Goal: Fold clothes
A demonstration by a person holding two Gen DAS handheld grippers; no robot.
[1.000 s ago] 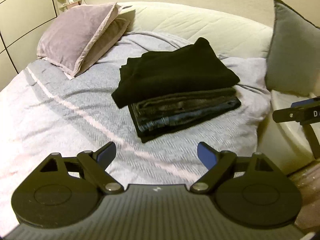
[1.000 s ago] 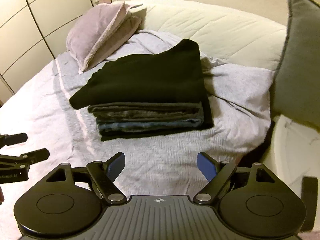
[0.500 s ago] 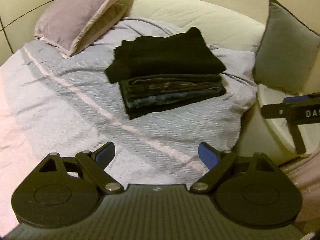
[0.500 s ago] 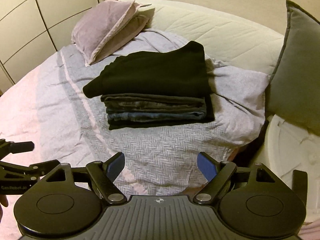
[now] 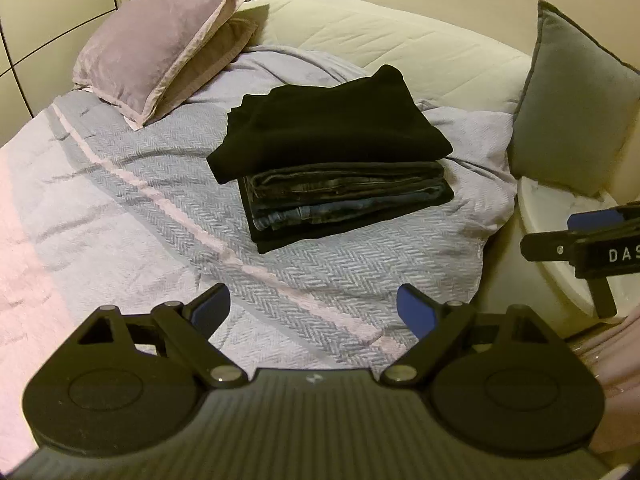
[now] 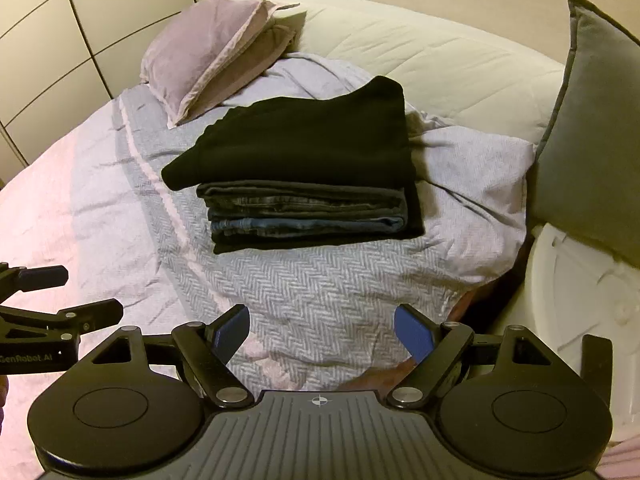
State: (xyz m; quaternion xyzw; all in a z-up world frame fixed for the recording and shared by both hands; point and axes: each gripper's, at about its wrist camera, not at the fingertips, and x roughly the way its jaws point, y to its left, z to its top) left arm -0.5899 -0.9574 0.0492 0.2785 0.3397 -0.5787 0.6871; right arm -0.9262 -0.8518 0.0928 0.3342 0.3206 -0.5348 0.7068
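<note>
A stack of folded clothes [image 5: 340, 184] lies on the bed, with a black garment [image 5: 332, 128] on top, dark jeans [image 5: 344, 196] under it and a black piece at the bottom. It also shows in the right wrist view [image 6: 308, 200]. My left gripper [image 5: 314, 310] is open and empty, well short of the stack above the bedspread. My right gripper [image 6: 320, 334] is open and empty, near the bed's front edge. Each gripper shows at the edge of the other's view: the right one [image 5: 592, 236] and the left one [image 6: 52, 312].
The grey herringbone bedspread [image 5: 120, 220] covers the bed. Lilac pillows [image 5: 160, 44] lie at the back left, a grey cushion [image 5: 572, 108] at the right. A cream padded headboard [image 5: 400, 40] runs behind. A white rounded surface [image 6: 580, 280] stands right of the bed. Wardrobe panels [image 6: 60, 40] are at the left.
Both grippers have drawn back a little from the stack and stayed open. The stack has not moved.
</note>
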